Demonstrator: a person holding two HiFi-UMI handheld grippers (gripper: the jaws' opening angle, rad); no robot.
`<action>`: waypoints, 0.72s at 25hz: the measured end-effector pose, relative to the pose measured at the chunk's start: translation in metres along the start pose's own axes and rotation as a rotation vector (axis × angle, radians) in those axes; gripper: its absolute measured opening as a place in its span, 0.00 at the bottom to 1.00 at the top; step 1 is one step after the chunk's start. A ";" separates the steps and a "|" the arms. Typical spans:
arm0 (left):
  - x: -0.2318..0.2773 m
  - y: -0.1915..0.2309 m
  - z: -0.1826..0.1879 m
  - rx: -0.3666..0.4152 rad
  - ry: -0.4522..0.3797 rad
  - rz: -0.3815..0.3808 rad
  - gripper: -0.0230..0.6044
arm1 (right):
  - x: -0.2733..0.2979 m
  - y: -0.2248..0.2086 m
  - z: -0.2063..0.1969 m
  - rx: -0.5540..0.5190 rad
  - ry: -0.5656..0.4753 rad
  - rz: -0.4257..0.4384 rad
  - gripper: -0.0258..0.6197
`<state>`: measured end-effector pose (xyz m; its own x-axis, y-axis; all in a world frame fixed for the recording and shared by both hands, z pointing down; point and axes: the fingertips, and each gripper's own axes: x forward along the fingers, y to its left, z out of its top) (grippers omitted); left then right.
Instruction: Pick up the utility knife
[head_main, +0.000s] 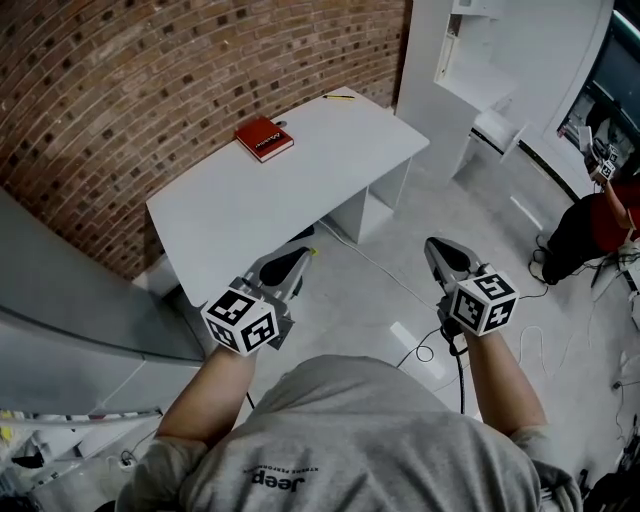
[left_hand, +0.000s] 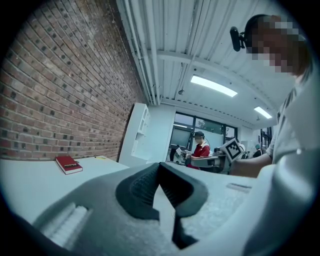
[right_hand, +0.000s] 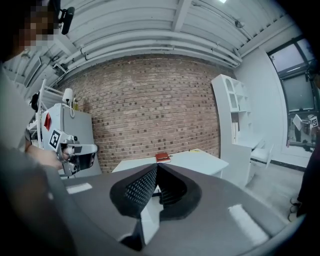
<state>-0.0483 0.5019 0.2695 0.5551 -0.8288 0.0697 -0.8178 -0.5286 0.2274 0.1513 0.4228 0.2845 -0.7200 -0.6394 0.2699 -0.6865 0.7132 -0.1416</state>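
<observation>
Left gripper (head_main: 303, 258) and right gripper (head_main: 434, 247) both closed, empty; utility knife (head_main: 338, 97) plain only overhead.

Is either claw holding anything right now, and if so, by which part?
Nothing is held. The left claw and the right claw are both shut and empty, short of the white table.

Your head camera looked steeply down from above at the white worktop (head_main: 250, 210) some way ahead. Each gripper camera sat low, facing along its own fingers (left_hand: 140, 192) (right_hand: 132, 192). All three views shared that worktop and the red book (head_main: 264, 138) (left_hand: 68, 164) (right_hand: 162, 157) on it.
</observation>
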 end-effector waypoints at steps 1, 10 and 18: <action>0.006 -0.007 0.000 0.000 -0.002 -0.001 0.03 | -0.006 -0.006 0.000 -0.002 0.001 -0.001 0.05; 0.055 -0.063 -0.004 -0.002 -0.008 -0.037 0.03 | -0.054 -0.055 -0.003 -0.015 -0.010 -0.015 0.05; 0.091 -0.032 -0.006 -0.010 0.007 -0.062 0.03 | -0.024 -0.083 -0.005 0.010 0.001 -0.027 0.05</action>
<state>0.0297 0.4443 0.2743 0.6056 -0.7934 0.0615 -0.7803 -0.5770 0.2412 0.2259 0.3810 0.2945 -0.7009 -0.6582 0.2747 -0.7068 0.6926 -0.1439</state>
